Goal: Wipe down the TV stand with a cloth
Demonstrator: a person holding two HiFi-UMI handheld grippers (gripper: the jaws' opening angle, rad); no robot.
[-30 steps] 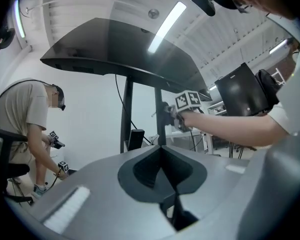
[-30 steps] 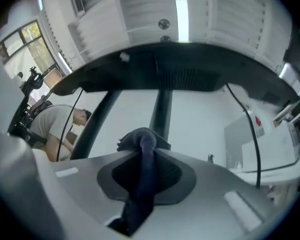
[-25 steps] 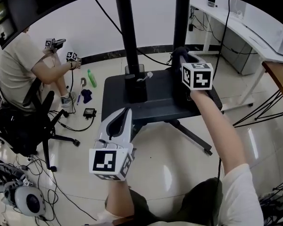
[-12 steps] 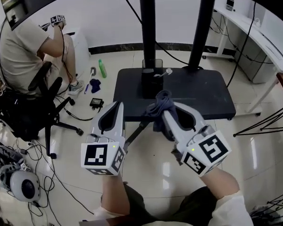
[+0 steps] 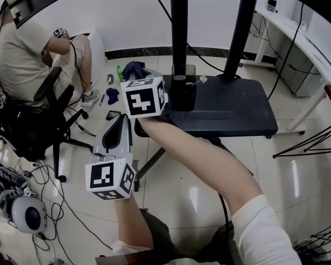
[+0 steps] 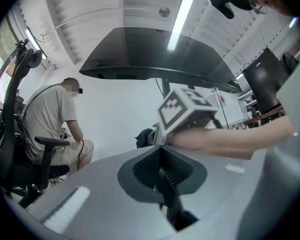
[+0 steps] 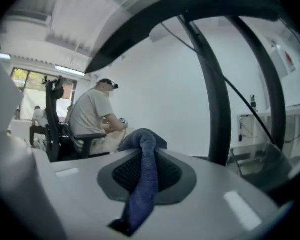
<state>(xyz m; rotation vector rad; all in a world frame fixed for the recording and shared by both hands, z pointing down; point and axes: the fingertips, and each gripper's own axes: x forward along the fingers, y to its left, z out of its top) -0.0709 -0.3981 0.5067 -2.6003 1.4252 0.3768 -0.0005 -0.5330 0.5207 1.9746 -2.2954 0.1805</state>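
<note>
The TV stand's black base plate (image 5: 231, 106) lies on the floor, with two black poles (image 5: 179, 21) rising from it. My right arm crosses over to the left. The right gripper (image 5: 137, 72) hovers at the base's far left corner, shut on a dark blue cloth (image 5: 132, 67). That cloth (image 7: 142, 184) runs between the right gripper's (image 7: 146, 156) jaws and bunches beyond their tips. My left gripper (image 5: 121, 121) is lower, near the base's left front, shut with nothing in it. From the left gripper (image 6: 160, 151) view, the right gripper's marker cube (image 6: 186, 110) and the cloth (image 6: 145, 136) show ahead.
A person sits on an office chair (image 5: 33, 120) at the left. Cables, a green bottle (image 5: 119, 72), a small black box (image 5: 112, 115) and a headset (image 5: 26, 217) lie on the tiled floor. A black holder (image 5: 183, 93) stands on the base. A white desk (image 5: 303, 35) is at the right.
My right gripper has swung with the cloth from the front of the stand to its far left corner, crossing above the left gripper. The left gripper has barely moved.
</note>
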